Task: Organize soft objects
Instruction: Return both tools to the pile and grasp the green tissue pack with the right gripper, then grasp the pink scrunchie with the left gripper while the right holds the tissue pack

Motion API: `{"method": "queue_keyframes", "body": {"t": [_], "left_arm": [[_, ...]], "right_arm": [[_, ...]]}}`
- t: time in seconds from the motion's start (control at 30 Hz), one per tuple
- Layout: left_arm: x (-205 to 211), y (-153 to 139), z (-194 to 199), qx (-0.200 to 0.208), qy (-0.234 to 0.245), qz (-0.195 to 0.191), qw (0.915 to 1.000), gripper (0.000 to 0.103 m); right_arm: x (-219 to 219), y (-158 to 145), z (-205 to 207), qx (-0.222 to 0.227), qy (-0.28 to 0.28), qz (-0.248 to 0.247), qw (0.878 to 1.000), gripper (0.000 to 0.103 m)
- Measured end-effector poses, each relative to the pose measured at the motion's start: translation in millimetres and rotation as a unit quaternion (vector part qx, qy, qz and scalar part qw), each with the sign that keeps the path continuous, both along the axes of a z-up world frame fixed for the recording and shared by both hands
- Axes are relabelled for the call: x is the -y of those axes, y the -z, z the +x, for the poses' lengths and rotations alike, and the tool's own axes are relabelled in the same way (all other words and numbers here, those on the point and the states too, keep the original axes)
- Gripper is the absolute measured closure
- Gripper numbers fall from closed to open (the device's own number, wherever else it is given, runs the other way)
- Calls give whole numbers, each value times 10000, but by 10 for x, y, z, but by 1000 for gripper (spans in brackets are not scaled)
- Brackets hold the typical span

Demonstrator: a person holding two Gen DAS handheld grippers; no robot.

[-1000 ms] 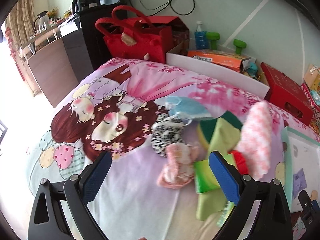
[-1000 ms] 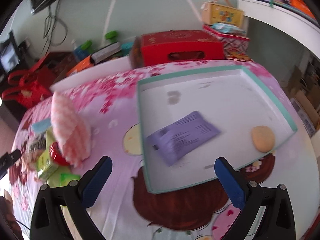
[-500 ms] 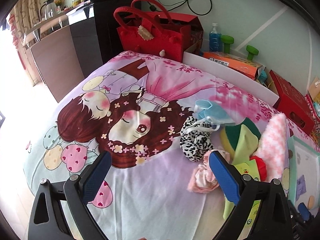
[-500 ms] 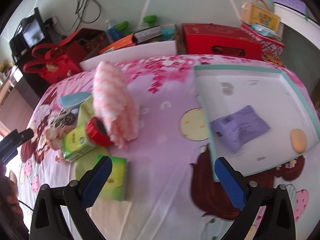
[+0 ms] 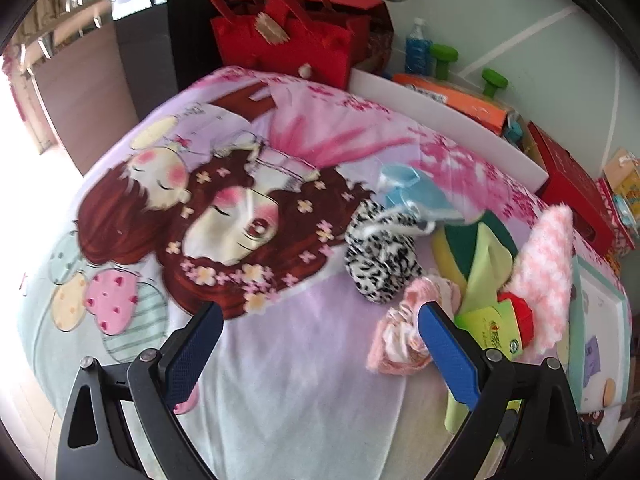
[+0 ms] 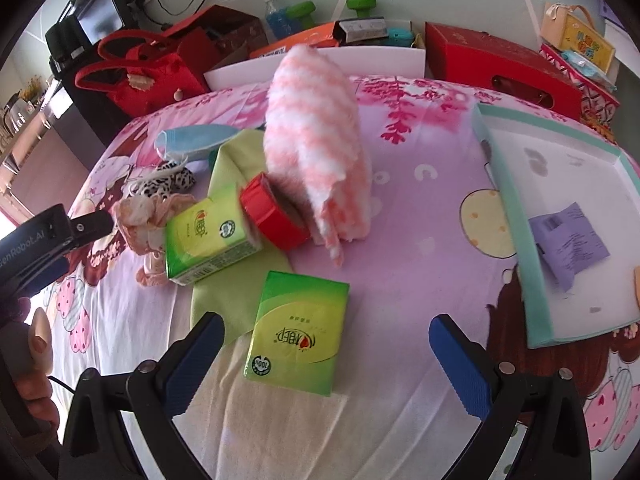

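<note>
Two hand-held grippers hover over a bed (image 6: pixel 400 240) spread with a pink cartoon-print sheet, where a jumble of soft things lies heaped near the middle. The left gripper (image 5: pixel 316 344) has its blue-padded jaws spread wide with nothing between them, poised above bare sheet just to the left of a crumpled pink cloth (image 5: pixel 404 336). The right gripper (image 6: pixel 324 356) is likewise wide open and empty, its jaws framing a green tissue pack (image 6: pixel 298 332) that lies flat on the sheet and on the edge of a light green cloth (image 6: pixel 236 160). Behind that pack, a second green tissue pack (image 6: pixel 208 232) rests against a red tape roll (image 6: pixel 272 212), which leans on a tall pink-and-white fluffy towel (image 6: pixel 316 136) standing in a rumpled peak. A leopard-print pouch (image 5: pixel 380 256) and a pale blue face mask (image 5: pixel 416 192) lie just beyond the pink cloth. To the right, well apart from the heap, sits a shallow teal-rimmed box lid (image 6: pixel 516 216) holding a purple paper slip (image 6: pixel 568 240). A red handbag (image 5: pixel 280 48) and a red carton (image 6: pixel 500 64) stand past the bed's far edge. A person's hand (image 6: pixel 32 360) grips the left tool at the frame's edge in the right wrist view.
</note>
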State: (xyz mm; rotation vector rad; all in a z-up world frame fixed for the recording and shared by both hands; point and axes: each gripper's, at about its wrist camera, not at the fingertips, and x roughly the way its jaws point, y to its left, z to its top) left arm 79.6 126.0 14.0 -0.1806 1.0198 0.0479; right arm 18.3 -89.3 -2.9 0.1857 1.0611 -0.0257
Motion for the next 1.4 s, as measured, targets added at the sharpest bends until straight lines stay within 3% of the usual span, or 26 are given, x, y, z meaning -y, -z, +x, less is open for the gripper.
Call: {"method": "queue_keyframes", "body": {"t": [0.2, 0.47, 0.57, 0.6, 0.73, 0.87, 0.93, 1.1, 1.4], "left_arm": [[133, 45, 25, -54, 219, -197, 9996, 5], [196, 225, 133, -279, 136, -533, 9981, 5], [268, 272, 151, -320, 208, -436, 9983, 6], [280, 275, 152, -313, 217, -420, 9984, 9], [308, 298, 166, -329, 317, -593, 9972, 40], [340, 349, 182, -400, 421, -661, 9961, 59], [348, 367, 189, -416, 468, -761, 9951, 70], [373, 400, 206, -442, 485, -740, 9951, 77], [341, 381, 185, -424, 393, -774, 9953, 90]], "right_arm": [[7, 84, 30, -154, 78, -128, 9998, 0], [126, 128, 26, -222, 336, -261, 9988, 0], [120, 124, 23, -186, 328, -266, 9989, 2], [116, 120, 23, -165, 310, -246, 9991, 5], [93, 104, 21, -104, 274, -192, 9994, 17], [93, 102, 23, -70, 276, -139, 9995, 26], [96, 100, 24, -47, 273, -82, 9996, 36], [87, 96, 25, -20, 235, -18, 9997, 46], [135, 88, 15, -5, 347, -26, 9994, 47]]}}
